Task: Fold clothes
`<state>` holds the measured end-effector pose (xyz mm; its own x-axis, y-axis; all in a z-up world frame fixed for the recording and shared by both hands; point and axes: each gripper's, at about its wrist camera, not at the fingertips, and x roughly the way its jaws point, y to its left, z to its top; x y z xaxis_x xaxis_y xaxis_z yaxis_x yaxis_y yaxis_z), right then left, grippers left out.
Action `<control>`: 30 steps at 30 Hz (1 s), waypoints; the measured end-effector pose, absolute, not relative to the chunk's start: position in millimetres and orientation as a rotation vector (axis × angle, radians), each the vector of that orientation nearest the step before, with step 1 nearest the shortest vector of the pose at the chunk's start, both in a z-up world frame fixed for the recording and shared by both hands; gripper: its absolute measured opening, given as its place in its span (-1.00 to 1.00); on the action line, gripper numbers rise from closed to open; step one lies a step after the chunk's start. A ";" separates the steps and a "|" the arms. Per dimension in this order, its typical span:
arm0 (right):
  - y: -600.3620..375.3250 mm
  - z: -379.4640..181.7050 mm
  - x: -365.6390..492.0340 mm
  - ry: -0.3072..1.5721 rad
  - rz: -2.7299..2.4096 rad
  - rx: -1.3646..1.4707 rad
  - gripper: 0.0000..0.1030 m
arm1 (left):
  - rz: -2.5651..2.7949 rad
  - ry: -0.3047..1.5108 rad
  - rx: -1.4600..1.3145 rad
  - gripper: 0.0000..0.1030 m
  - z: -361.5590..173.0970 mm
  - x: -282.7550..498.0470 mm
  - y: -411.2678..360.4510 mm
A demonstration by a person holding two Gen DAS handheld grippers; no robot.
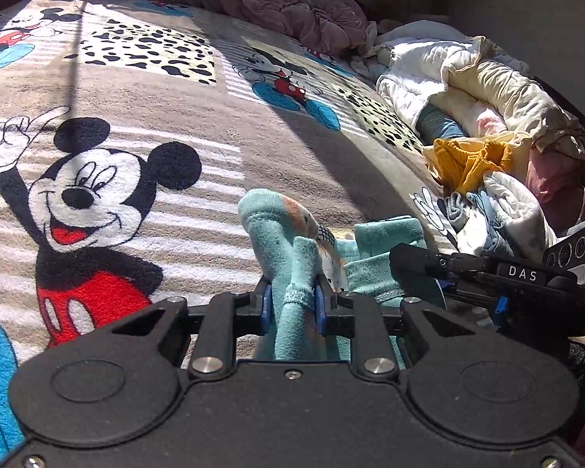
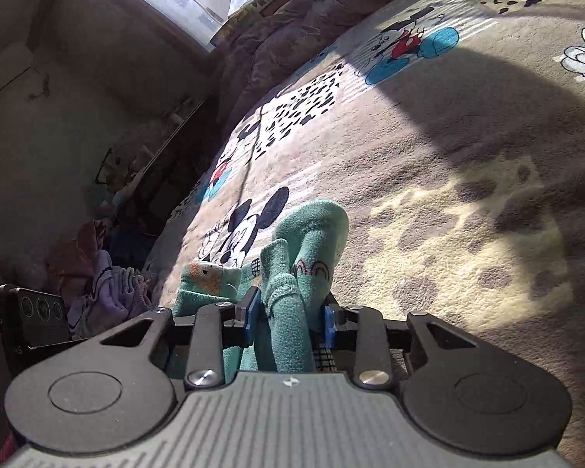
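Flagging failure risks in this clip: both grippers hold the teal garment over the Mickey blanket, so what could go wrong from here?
1. The left gripper and right gripper each pinch a bunched ridge of the teal garment, not a flat edge, so the fold may come out crooked.
2. The two grippers sit close together; spreading the cloth could slip it from one grip.
3. The pile of unfolded clothes lies near and could get snagged.

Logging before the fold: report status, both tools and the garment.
Left tool shut on teal garment. Right tool shut on same garment, bunched over the Mickey blanket. Unfolded clothes pile to the right, clear of the fold area.
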<state>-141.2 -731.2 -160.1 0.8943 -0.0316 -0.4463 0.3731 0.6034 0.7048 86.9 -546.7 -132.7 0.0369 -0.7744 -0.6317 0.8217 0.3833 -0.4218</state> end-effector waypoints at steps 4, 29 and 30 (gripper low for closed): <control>-753.5 -151.6 -126.5 0.393 -0.334 0.896 -0.36 | -1.167 0.942 0.100 -0.39 -142.0 98.8 -554.0; -564.5 -155.0 -243.9 0.466 -0.481 0.543 0.36 | -1.100 1.045 -0.036 -0.05 -163.5 79.7 -475.9; -556.3 -156.6 -247.9 0.465 -0.488 0.525 0.35 | -1.100 1.041 -0.028 -0.09 -163.7 80.6 -478.9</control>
<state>-247.9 -556.3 -156.6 0.7866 -0.3157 -0.5307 0.5452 0.7587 0.3567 80.6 -478.9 -163.7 0.0567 -0.7371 -0.6735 0.7128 0.5022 -0.4896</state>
